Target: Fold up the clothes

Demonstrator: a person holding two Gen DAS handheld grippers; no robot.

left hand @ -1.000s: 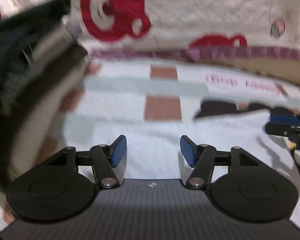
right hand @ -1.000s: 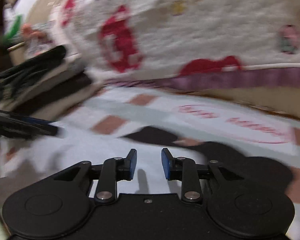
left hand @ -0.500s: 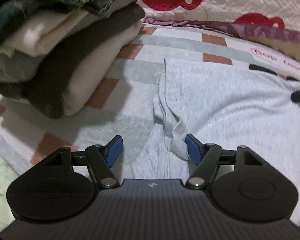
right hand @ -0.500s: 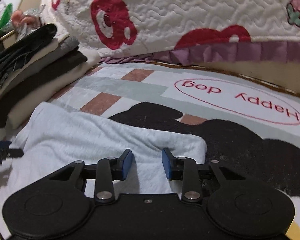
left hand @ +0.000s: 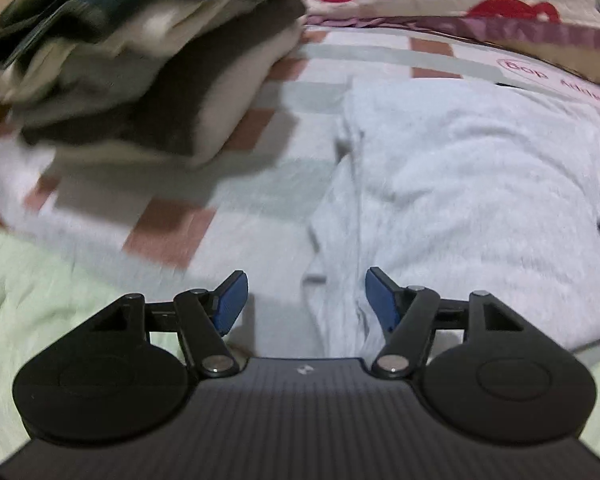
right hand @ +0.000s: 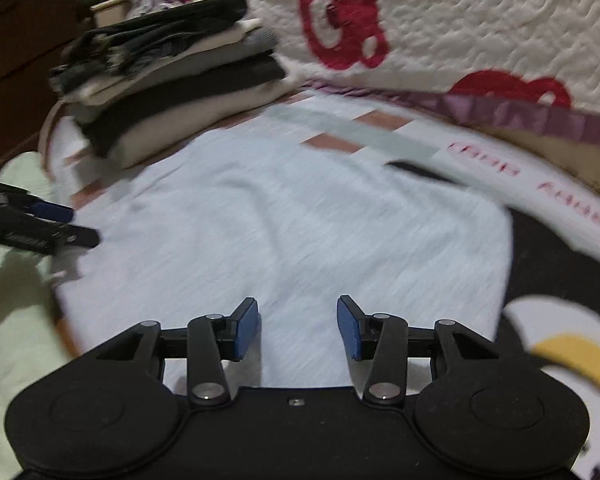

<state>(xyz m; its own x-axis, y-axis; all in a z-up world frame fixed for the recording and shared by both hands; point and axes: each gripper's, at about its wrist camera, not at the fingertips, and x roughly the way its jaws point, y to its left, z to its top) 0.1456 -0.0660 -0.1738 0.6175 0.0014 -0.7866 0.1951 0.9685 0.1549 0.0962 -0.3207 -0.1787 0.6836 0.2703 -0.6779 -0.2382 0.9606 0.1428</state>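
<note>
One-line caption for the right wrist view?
Open right gripper above a light grey garment spread on the mat, stack of folded clothes behind.

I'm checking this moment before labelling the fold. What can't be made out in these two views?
- Light grey garment: its near edge hides behind the left gripper body; its type is unclear through motion blur.
- Stack of folded clothes: blurred in both views, so the piece count is unclear; the left view's edge cuts it off.
- Mat lettering: smeared, unreadable.
- Right gripper: contact with the garment cannot be judged.
</note>
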